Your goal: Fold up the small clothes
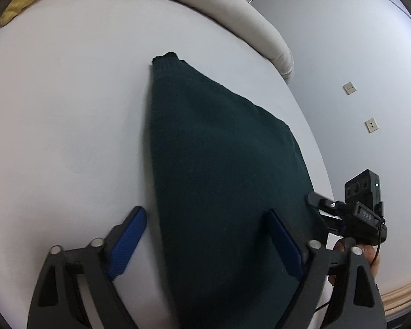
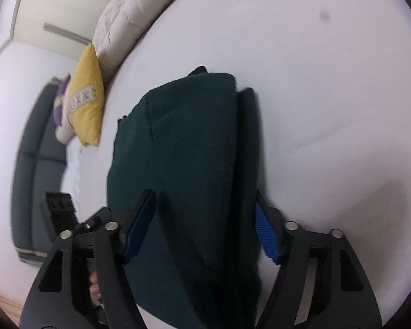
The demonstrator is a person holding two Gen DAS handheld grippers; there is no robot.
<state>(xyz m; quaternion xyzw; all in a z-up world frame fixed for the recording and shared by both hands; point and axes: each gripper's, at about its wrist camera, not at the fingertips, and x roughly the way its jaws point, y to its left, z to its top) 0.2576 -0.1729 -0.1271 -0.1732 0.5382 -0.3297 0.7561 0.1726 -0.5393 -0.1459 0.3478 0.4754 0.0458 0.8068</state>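
Both hand-held grippers spread wide over the dark green sweater [image 1: 222, 164] on the white bed [image 1: 68, 123].

Left hand-held gripper [image 1: 208, 244] is wide open and gripping nothing: its left blue pad [image 1: 128, 242] sits over bare sheet just beside the sweater's edge, the other pad over the knit itself. The sweater lies folded, stretching away from the fingers to a ribbed cuff at the far end. The right hand-held gripper [image 2: 202, 222] is open just as wide with nothing pinched, and the sweater's near end runs between its pads, one pad [image 2: 265, 233] at the fabric's right edge. Whether any pad touches the cloth, I can't tell. A cream duvet [image 1: 233, 8] and a yellow cushion [image 2: 87, 96] sit at the bed's far edge.
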